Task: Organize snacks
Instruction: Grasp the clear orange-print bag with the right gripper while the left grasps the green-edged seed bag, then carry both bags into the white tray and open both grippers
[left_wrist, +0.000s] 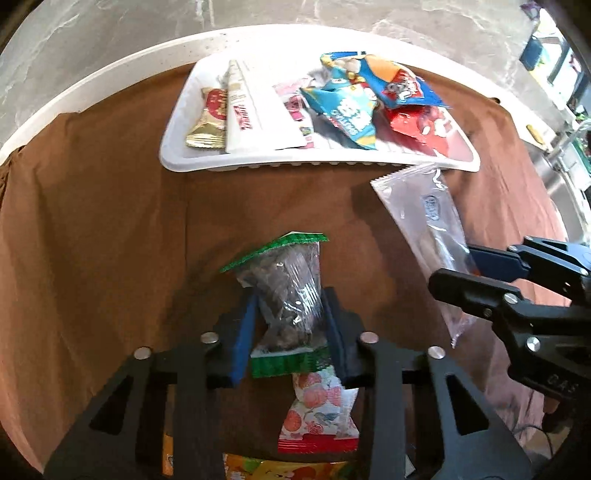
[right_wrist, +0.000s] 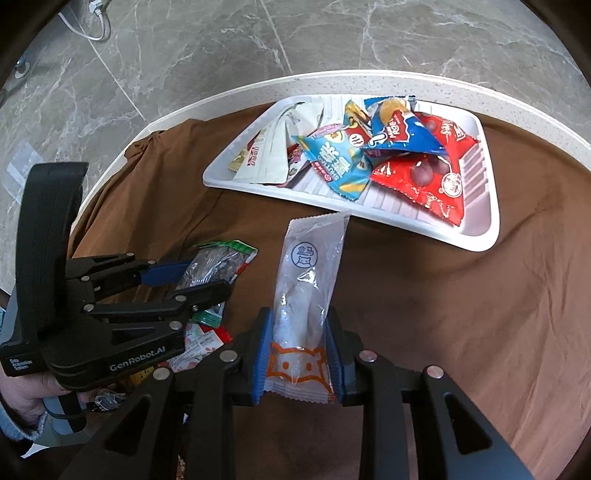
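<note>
Short of the white tray (left_wrist: 258, 166) (already heaped), my left gripper (left_wrist: 291, 332) clamps a green-edged packet (left_wrist: 291, 295); my right gripper (right_wrist: 297, 354) pinches a clear pouch (right_wrist: 310, 266), nothing between.

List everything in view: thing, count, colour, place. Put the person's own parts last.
tray: one, white, far side of the cloth, holding a pile of snack packets
snack packets in tray: several, red, blue, light blue, white, gold; exact count unclear
clear packet with green ends: one, between the left pads
clear packet with orange cat print: one, between the right pads
peach-print packet: one, white and red, on the cloth under the left gripper
cloth: one, brown, covering the table
table: one, white rim
floor: grey marble
left hand-held gripper: black, blue pads, closed on the green-ended packet
right hand-held gripper: black, blue pads, closed on the cat-print packet
hand: one, on the left gripper's handle
</note>
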